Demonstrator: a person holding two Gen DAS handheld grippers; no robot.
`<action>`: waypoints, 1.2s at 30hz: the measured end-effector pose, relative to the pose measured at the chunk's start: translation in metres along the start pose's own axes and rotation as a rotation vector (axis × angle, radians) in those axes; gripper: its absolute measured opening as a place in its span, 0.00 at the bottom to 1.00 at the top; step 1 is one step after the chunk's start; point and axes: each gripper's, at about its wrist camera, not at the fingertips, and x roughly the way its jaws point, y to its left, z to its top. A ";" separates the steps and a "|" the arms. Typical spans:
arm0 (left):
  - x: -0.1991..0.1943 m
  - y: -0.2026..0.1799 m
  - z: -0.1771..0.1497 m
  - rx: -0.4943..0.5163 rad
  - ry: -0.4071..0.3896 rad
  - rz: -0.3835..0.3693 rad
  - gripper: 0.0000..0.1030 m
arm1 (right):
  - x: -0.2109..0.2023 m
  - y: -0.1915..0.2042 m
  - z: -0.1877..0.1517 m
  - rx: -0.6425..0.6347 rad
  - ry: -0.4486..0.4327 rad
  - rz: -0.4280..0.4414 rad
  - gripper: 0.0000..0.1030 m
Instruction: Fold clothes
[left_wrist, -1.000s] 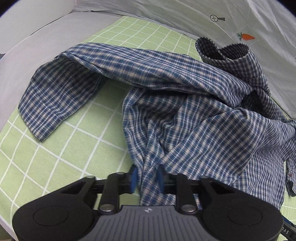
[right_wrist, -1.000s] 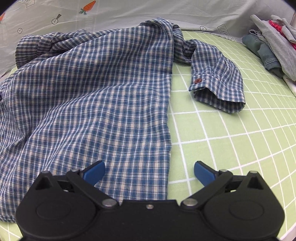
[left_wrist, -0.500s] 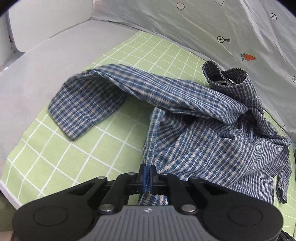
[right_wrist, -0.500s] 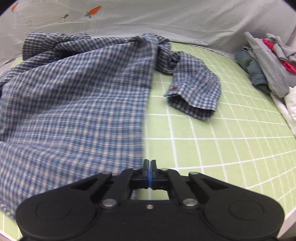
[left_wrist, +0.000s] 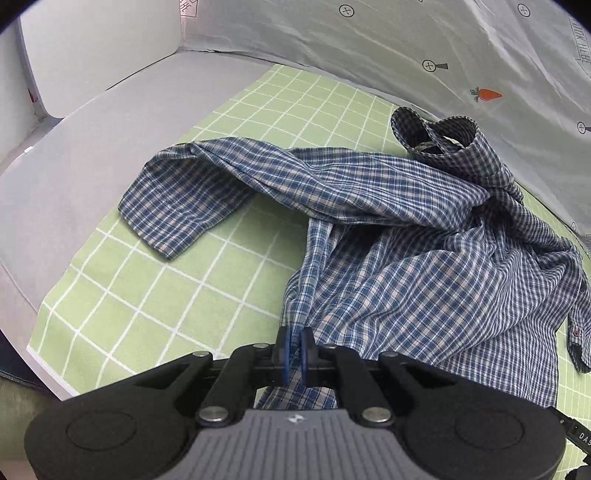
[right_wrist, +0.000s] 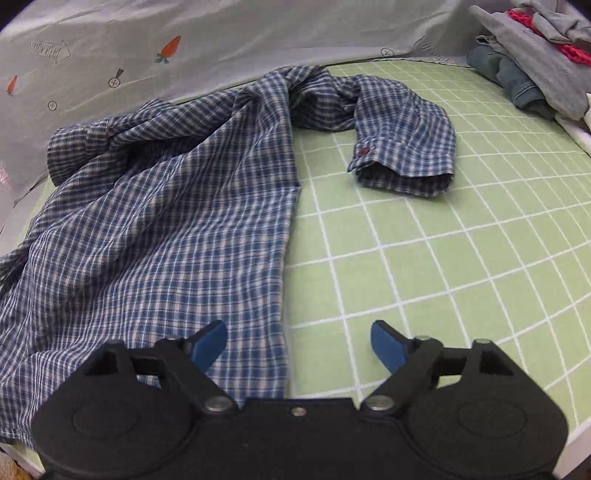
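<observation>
Now the left gripper (left_wrist: 294, 349) pinches the shirt (left_wrist: 424, 266) hem at bottom centre; the right gripper (right_wrist: 299, 345) gapes, straddling the shirt's other edge.

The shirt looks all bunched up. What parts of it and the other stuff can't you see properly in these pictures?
- Shirt hem, left wrist view: hidden beneath the left gripper.
- Shirt's left side, right wrist view: cut off by the picture edge.
- Sleeve underside, right wrist view: hidden by its own fold.
- Clothes pile, right wrist view: cut off at the corner, so its items can't be counted.
- Right gripper: outside the left wrist view.
</observation>
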 end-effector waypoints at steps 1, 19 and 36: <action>0.000 0.001 -0.001 0.005 0.006 0.001 0.10 | 0.002 0.008 -0.002 -0.016 0.013 -0.004 0.89; 0.013 0.030 0.006 0.012 0.071 -0.096 0.29 | -0.004 0.029 -0.029 -0.057 0.020 -0.126 0.79; 0.009 0.070 0.014 -0.111 0.014 0.146 0.05 | -0.027 -0.033 -0.029 0.014 0.010 -0.359 0.02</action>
